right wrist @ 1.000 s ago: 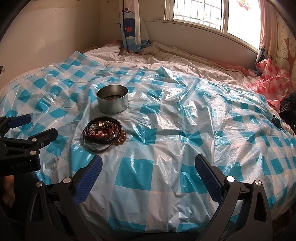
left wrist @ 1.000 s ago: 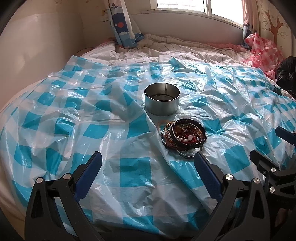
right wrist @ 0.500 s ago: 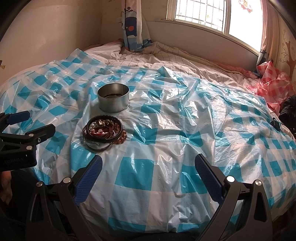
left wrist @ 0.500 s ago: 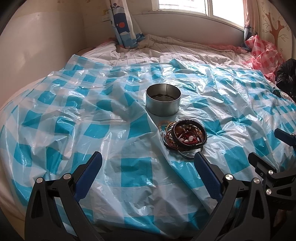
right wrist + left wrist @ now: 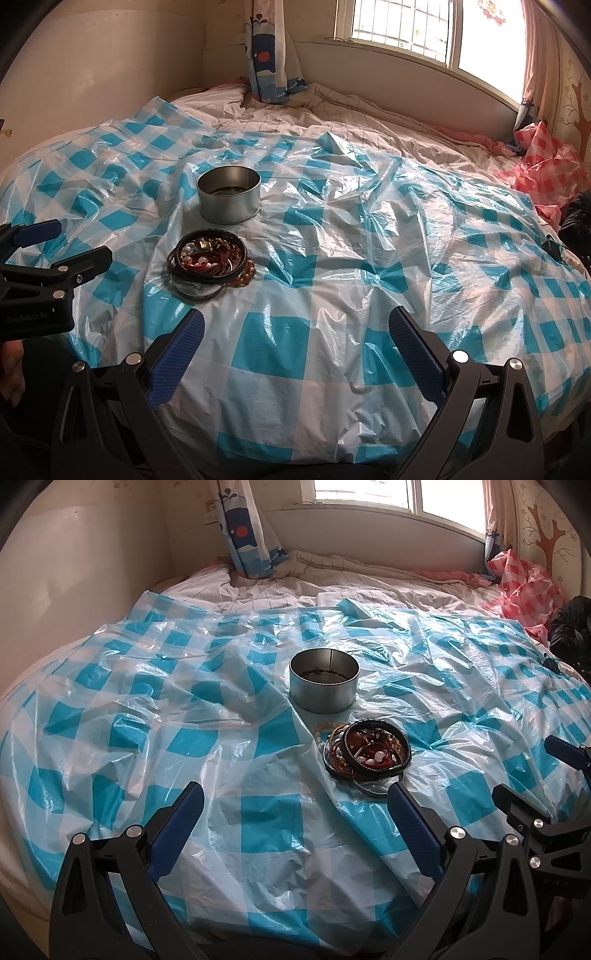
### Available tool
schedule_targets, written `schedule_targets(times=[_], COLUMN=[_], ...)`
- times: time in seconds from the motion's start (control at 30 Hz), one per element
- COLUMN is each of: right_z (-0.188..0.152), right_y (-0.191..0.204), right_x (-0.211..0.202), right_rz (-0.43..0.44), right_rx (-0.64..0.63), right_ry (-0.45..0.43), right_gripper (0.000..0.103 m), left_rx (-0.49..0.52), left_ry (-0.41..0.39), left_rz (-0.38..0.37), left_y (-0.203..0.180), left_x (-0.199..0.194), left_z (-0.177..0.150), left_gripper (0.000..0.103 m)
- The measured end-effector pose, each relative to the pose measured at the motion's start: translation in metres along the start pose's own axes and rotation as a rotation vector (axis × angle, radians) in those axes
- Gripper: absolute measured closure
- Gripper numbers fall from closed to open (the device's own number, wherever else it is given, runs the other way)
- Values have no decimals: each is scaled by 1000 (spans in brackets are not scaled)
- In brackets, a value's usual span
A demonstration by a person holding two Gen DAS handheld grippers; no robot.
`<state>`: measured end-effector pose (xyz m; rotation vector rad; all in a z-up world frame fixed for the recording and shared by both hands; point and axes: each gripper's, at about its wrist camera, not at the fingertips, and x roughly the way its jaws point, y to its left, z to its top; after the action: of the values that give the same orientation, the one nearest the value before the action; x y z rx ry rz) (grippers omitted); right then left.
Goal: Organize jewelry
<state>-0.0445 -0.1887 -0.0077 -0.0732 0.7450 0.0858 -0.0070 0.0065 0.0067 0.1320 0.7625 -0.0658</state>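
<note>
**So, bracelets piled up, tin waiting, nothing grabbed yet**

So from the left wrist view, we've got our left gripper [image 5: 295, 814] low at the near edge of the bed, fingers spread wide apart with nothing between them. Ahead and a bit to the right sits the pile of bracelets [image 5: 366, 751] on the blue checked plastic sheet [image 5: 147, 701], dark bands stacked with beads and a thin metal bangle poking out at the near side. Just beyond it stands the round metal tin [image 5: 324, 685], upright, lid off, close to the pile but not touching as far as we can tell. Something dark is lying in the bottom, too dim to name. Our right gripper [image 5: 554, 771] peeks in at the right edge.

Over on the right wrist view, the right gripper [image 5: 295, 338] is also wide apart and empty, aimed more at bare sheet than at the jewelry. The pile [image 5: 208, 260] is off to the left here, with an amber bead bracelet [image 5: 245, 276] sticking out at its right side, and the tin [image 5: 229, 199] behind it. The left gripper [image 5: 61, 242] shows at the left edge, near the pile.

Our guess: the tin is parked right next to the pile so each piece only needs a short hop. The crinkly sheet will probably slide and bunch when we pinch a thin band off it.
</note>
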Motion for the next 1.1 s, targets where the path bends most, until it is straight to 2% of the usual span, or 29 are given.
schedule_targets(times=[0.17,0.27,0.37,0.57,0.83,0.9,0.97,1.1], right_z=[4,1,2,6,10,11,10,10], right_y=[-3,1,0,-1,-11,-15,-18,-15], right_x=[1,0,0,-2,5,8,10,11], right_rz=[14,9,7,41,76,93,102,102], right_rx=[10,-1,-5,-19,39,61,79,70], right_ry=[1,0,-2,-26,-25,-15,-7,-4], right_gripper=[7,7,7,7,7,7,7,7], left_rx=[-16,-23,-21,-6,92,103,77,53], left_ry=[-9,21,13,34,90,126,161,197], left_rz=[-11,18,14,-54,-104,-128,-142,-143], left_y=[0,-1,-2,-2,-33,-39,-37,-33], left_x=[-2,3,1,6,46,63,80,106], left_z=[0,1,1,3,23,30,36,40], left_gripper=[8,8,8,8,8,12,24,39])
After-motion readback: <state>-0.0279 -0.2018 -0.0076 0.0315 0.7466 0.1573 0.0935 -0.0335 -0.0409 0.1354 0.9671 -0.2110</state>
